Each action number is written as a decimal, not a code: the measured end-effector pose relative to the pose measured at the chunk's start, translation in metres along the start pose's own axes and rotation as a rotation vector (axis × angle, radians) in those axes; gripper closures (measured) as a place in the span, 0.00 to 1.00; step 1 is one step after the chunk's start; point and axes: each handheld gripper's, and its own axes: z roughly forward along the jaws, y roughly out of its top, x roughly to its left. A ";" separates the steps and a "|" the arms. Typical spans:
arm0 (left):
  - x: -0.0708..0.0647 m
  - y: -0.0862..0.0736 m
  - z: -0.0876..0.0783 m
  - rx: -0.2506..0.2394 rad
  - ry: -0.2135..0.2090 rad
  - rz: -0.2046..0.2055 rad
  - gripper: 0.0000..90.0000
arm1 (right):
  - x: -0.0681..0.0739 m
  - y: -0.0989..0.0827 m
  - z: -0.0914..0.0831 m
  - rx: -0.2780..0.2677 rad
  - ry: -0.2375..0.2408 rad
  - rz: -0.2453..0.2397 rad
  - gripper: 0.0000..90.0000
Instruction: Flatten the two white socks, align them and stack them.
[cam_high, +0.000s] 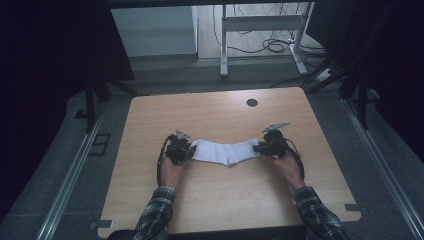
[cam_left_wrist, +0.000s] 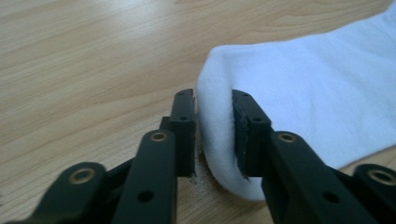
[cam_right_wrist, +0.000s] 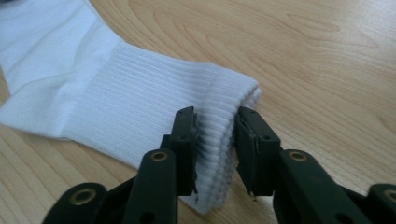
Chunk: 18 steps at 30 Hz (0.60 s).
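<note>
A white sock (cam_high: 226, 151) lies stretched across the middle of the wooden table (cam_high: 215, 200). My left gripper (cam_high: 186, 149) is at its left end, the toe. In the left gripper view the left gripper (cam_left_wrist: 214, 135) is shut on the smooth toe of the sock (cam_left_wrist: 299, 98), cloth pinched between the two black jaws. My right gripper (cam_high: 261, 147) is at the sock's right end. In the right gripper view the right gripper (cam_right_wrist: 215, 154) is shut on the ribbed cuff of the sock (cam_right_wrist: 140, 102), which bunches between the jaws.
A dark round hole (cam_high: 252, 102) sits in the tabletop near its far edge. Beyond the table stand metal desk legs (cam_high: 224, 50) with cables on the floor. Bare wood lies all around the sock.
</note>
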 end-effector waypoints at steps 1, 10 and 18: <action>0.000 0.000 -0.001 -0.006 -0.001 -0.004 0.75 | 0.000 0.000 -0.001 -0.002 -0.001 -0.002 0.72; -0.002 0.002 -0.008 -0.056 -0.015 -0.012 0.60 | 0.000 0.001 -0.007 -0.030 -0.012 -0.021 0.54; -0.001 0.001 -0.013 -0.071 -0.048 -0.034 0.51 | 0.001 0.001 -0.011 -0.046 -0.012 -0.018 0.46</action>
